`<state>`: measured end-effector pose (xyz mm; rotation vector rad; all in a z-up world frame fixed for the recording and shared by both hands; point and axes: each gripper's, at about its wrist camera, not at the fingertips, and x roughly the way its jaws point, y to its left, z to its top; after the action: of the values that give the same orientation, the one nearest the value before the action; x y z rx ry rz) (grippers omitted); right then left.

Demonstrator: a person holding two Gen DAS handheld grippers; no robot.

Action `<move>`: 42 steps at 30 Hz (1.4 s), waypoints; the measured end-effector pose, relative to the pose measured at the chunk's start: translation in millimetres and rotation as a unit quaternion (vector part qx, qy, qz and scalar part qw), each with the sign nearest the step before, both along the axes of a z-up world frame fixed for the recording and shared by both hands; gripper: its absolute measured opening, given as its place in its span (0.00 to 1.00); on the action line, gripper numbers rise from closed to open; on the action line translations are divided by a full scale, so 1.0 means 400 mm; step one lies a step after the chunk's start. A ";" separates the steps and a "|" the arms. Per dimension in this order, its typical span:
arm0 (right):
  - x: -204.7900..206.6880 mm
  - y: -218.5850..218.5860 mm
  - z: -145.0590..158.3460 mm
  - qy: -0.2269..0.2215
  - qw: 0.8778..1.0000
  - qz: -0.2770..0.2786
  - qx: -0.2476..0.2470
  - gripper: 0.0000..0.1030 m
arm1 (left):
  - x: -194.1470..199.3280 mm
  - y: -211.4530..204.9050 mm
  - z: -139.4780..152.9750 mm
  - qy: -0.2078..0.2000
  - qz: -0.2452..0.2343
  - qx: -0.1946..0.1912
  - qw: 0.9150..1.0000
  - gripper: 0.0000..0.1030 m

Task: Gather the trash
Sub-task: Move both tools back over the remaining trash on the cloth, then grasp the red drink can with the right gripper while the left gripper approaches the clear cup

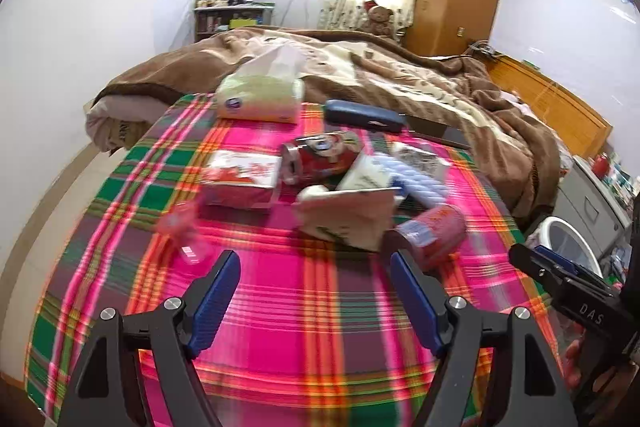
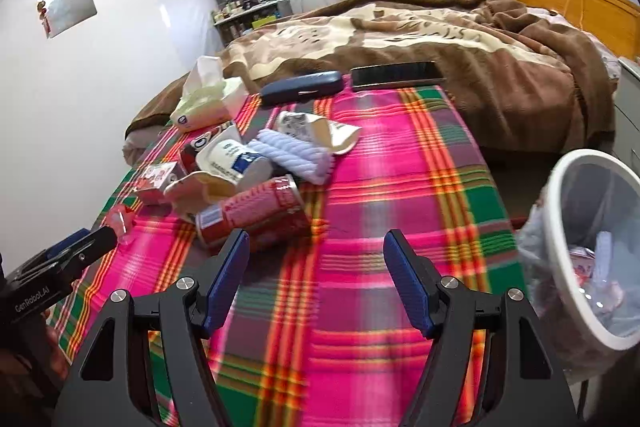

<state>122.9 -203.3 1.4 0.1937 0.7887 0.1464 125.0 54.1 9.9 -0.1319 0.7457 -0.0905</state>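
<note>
Plaid cloth (image 2: 360, 187) in pink, green and orange covers the surface where the litter lies, and everything below is placed relative to the white trash bin (image 2: 576, 251), which stands off that cloth's right edge in the right wrist view, lined with a clear bag and already holding some scraps.

Well to the bin's left sits the heap of trash: a crushed red can (image 2: 256, 215) nearest the bin, a torn paper carton (image 2: 200, 191) behind it, a second dented can (image 1: 320, 157) farther off, a small red-and-white box (image 1: 240, 183), and a crumpled clear wrapper (image 1: 184, 231) farthest from the bin. A tissue pack (image 1: 260, 95), a dark glasses case (image 2: 304, 87), a phone (image 2: 396, 75) and a rolled pale-blue cloth (image 2: 296, 157) also lie beyond the bin; I judge these are belongings, not litter.

Both tools are empty. The left gripper (image 1: 316, 291) has its fingers well parted with only cloth between them; the right gripper (image 2: 316, 275) likewise stands wide with nothing held.

The step in hand looks like the approach for a pick. Next, the right gripper needs to shift away from the bin until the red can lies between its fingers, lower, close gently on the can's body, then carry it over the bin's rim.
</note>
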 end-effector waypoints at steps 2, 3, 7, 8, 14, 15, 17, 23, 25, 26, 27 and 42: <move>0.017 0.015 -0.007 0.008 1.000 0.001 0.004 0.69 | 0.005 0.036 -0.004 0.003 0.013 -0.001 1.000 0.75; 0.027 0.022 -0.010 0.014 1.000 0.002 0.011 0.69 | 0.008 0.051 -0.007 0.004 0.018 -0.004 1.000 0.75; 0.060 0.043 -0.022 0.031 0.999 0.000 0.021 0.69 | 0.025 0.110 -0.024 0.013 0.034 -0.008 0.999 0.75; 0.070 0.051 -0.026 0.035 0.999 -0.003 0.023 0.69 | 0.033 0.130 -0.034 0.021 0.043 -0.009 0.999 0.75; 0.119 0.078 -0.043 0.053 0.998 -0.019 0.035 0.69 | 0.067 0.196 -0.084 0.050 0.061 -0.030 0.996 0.75; 0.126 0.083 -0.046 0.057 0.998 -0.022 0.035 0.69 | 0.070 0.200 -0.088 0.053 0.063 -0.032 0.996 0.75; 0.136 0.088 -0.049 0.060 0.997 -0.027 0.039 0.69 | 0.083 0.217 -0.102 0.060 0.065 -0.048 0.995 0.75; 0.165 0.118 -0.055 0.072 0.997 -0.033 0.026 0.69 | 0.122 0.248 -0.119 0.073 0.071 -0.057 0.993 0.75; 0.172 0.129 -0.059 0.077 0.996 -0.028 0.020 0.69 | 0.133 0.256 -0.127 0.079 0.072 -0.067 0.992 0.75; 0.176 0.138 -0.060 0.079 0.996 -0.024 0.013 0.69 | 0.141 0.261 -0.133 0.082 0.075 -0.070 0.991 0.75; 0.178 0.145 -0.061 0.080 0.997 -0.021 0.007 0.69 | 0.149 0.264 -0.138 0.085 0.080 -0.069 0.991 0.75; 0.104 0.228 -0.059 0.069 0.995 0.047 -0.062 0.69 | 0.222 0.265 -0.153 0.097 0.093 -0.062 0.989 0.75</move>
<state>164.4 -112.3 -22.2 0.0488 0.9427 0.1735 213.7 159.9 -51.5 -0.3326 0.9181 0.0553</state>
